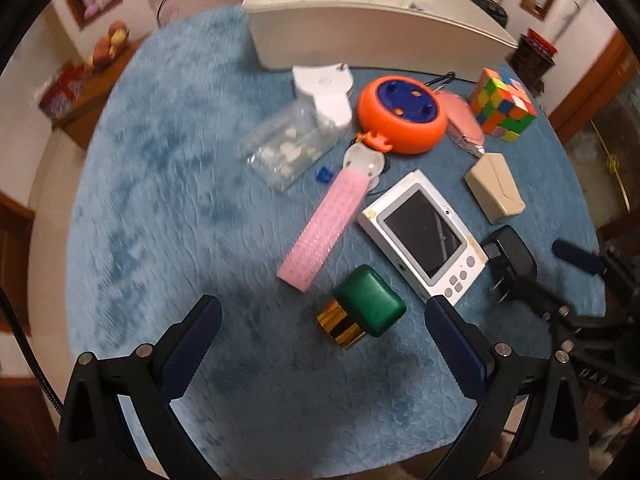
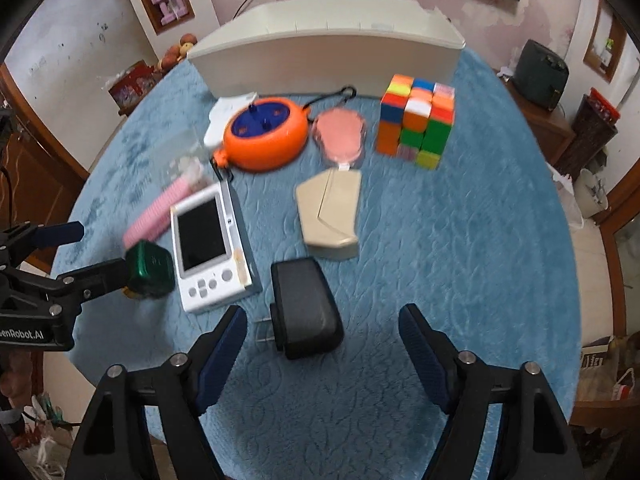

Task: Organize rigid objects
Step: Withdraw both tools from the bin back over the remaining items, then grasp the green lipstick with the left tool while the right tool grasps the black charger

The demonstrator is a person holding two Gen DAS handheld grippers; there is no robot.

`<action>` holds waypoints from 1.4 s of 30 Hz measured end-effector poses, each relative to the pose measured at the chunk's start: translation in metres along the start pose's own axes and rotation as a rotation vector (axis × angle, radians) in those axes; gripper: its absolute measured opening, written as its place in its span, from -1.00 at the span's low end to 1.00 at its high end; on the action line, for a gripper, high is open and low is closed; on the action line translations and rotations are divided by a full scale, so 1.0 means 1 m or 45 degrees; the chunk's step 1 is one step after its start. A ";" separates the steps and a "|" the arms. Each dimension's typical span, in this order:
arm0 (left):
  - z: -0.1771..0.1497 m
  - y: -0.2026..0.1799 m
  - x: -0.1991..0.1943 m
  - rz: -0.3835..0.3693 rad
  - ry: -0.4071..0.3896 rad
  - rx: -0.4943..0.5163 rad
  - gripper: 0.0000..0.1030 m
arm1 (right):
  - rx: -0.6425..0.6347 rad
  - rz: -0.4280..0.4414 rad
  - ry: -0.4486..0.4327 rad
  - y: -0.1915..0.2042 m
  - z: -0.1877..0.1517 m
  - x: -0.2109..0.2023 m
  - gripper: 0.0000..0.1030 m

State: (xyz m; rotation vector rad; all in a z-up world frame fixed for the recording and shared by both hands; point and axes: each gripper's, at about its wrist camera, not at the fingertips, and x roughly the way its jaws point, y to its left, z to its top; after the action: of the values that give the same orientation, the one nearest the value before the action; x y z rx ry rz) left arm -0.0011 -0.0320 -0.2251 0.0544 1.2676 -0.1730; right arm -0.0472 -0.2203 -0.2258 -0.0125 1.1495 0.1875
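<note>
The right gripper [image 2: 322, 330] is hanging with its ribbed blue fingers [image 2: 222, 344] apart and empty over the plush blue cloth [image 2: 460, 240]. The boxy black charger [image 2: 306, 308] is lying just beyond them, prongs pointing left. The left gripper [image 1: 322, 322], also spread wide, is framing the glossy green-capped bottle [image 1: 366, 308] just beyond its tips.

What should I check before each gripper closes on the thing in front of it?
1. Left gripper open: ok.
2. Green box between its fingers: ok, pads not touching.
3. Right gripper open: ok.
4. Black charger between its fingers: ok, prongs point toward the left finger.
5. White bin free to receive things: cannot tell, inside hidden.
6. Handheld console clear of both grips: not ok, it lies close beside both targets.
</note>
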 end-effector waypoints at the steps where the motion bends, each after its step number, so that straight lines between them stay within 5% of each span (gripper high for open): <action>1: 0.001 0.002 0.002 -0.018 0.021 -0.039 0.97 | -0.004 0.000 0.005 0.001 0.000 0.002 0.47; 13: 0.001 0.015 0.027 -0.066 0.177 -0.362 0.97 | -0.022 0.057 0.052 0.006 0.001 0.022 0.15; 21: -0.005 0.013 0.045 -0.023 0.235 -0.426 0.75 | 0.049 0.085 0.077 -0.001 0.009 0.028 0.03; 29: -0.013 0.007 0.061 0.011 0.270 -0.459 0.75 | 0.063 0.100 0.071 -0.003 0.008 0.026 -0.15; 32: -0.002 0.010 0.063 -0.022 0.277 -0.514 0.52 | 0.069 0.096 0.074 -0.004 0.007 0.025 -0.15; 34: 0.000 0.010 0.060 -0.045 0.260 -0.512 0.03 | 0.073 0.100 0.080 -0.005 0.006 0.024 -0.15; 42: -0.006 0.033 0.066 -0.171 0.316 -0.619 0.03 | 0.121 0.130 0.083 -0.014 0.005 0.018 -0.15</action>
State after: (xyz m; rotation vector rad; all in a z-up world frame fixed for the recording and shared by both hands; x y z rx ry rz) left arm 0.0179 -0.0048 -0.2920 -0.4399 1.5317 0.0316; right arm -0.0333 -0.2310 -0.2414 0.1249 1.2237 0.2240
